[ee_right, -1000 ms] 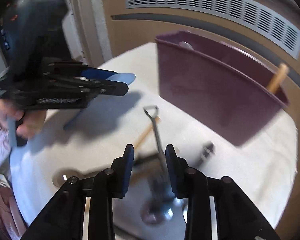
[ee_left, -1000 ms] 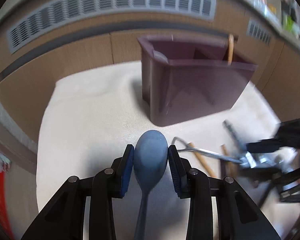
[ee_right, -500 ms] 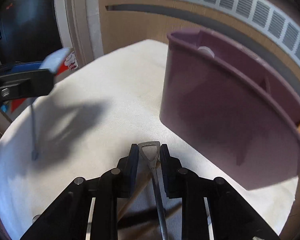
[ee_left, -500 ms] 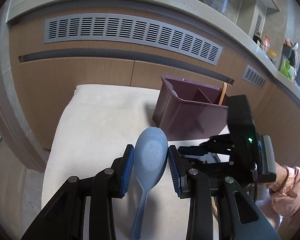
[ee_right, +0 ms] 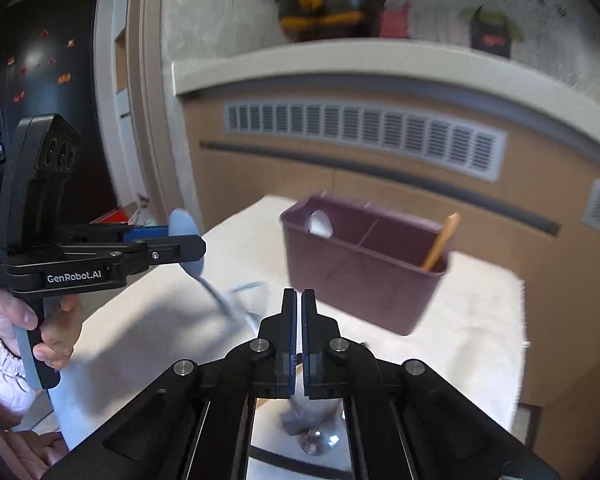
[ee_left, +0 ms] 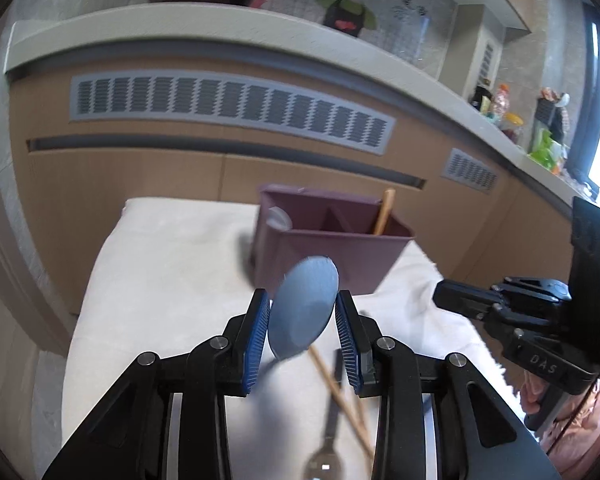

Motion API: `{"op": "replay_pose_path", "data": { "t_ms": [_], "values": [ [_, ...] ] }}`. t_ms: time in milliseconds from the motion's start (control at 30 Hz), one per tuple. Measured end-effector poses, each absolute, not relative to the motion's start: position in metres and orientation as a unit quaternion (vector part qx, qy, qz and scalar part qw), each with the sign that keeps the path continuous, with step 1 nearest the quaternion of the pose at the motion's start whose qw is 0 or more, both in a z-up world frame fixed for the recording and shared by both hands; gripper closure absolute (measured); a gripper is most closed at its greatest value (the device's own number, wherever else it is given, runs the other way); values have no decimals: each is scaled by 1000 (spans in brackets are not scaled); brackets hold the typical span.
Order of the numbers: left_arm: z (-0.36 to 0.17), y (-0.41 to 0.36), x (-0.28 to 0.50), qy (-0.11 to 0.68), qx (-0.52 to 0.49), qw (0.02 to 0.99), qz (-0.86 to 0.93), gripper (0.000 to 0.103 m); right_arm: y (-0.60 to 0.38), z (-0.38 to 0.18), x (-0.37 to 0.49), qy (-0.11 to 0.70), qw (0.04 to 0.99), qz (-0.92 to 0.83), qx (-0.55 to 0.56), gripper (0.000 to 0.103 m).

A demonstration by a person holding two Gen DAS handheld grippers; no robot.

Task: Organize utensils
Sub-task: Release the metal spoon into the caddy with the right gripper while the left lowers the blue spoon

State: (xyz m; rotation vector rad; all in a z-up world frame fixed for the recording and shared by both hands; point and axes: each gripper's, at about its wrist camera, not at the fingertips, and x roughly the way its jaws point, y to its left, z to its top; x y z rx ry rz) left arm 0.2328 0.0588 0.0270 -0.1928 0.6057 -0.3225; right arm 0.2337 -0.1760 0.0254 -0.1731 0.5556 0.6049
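Blue spoon (ee_left: 304, 308) clamped between left hand-held gripper (ee_left: 303, 330) pads, bowl forward

The left gripper (ee_left: 303, 330) is black with blue ribbed pads (ee_left: 257, 338) and round silver screws. Its side says "GenRobot.AI" in white. The right gripper (ee_right: 299, 334) looks the same. A bare hand (ee_right: 40, 328) shows a frilly pink sleeve.

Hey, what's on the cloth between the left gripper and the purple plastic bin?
Only bare white cloth before the purple plastic bin, in the left wrist view.
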Motion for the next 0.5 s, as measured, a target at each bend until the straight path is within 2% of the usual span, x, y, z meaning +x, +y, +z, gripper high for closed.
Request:
{"op": "replay_pose_path", "data": {
  "t_ms": [67, 167, 267, 333, 433, 500],
  "values": [
    [35, 50, 228, 289, -85, 939, -163, 75, -187, 37, 227, 263, 917, 286, -89, 101],
    [47, 40, 222, 281, -75, 942, -165, 75, -181, 24, 230, 282, 908, 293, -103, 100],
    [52, 41, 218, 276, -75, 945, -160, 76, -170, 3, 232, 322, 882, 318, -130, 85],
    [53, 43, 217, 277, -77, 945, -157, 79, -163, -13, 232, 350, 865, 332, -140, 72],
    [47, 47, 216, 283, -74, 943, -155, 80, -151, -44, 233, 389, 836, 353, -158, 62],
    [40, 47, 218, 296, -68, 940, -157, 80, -142, -58, 233, 394, 829, 354, -180, 62]
  ]
}}
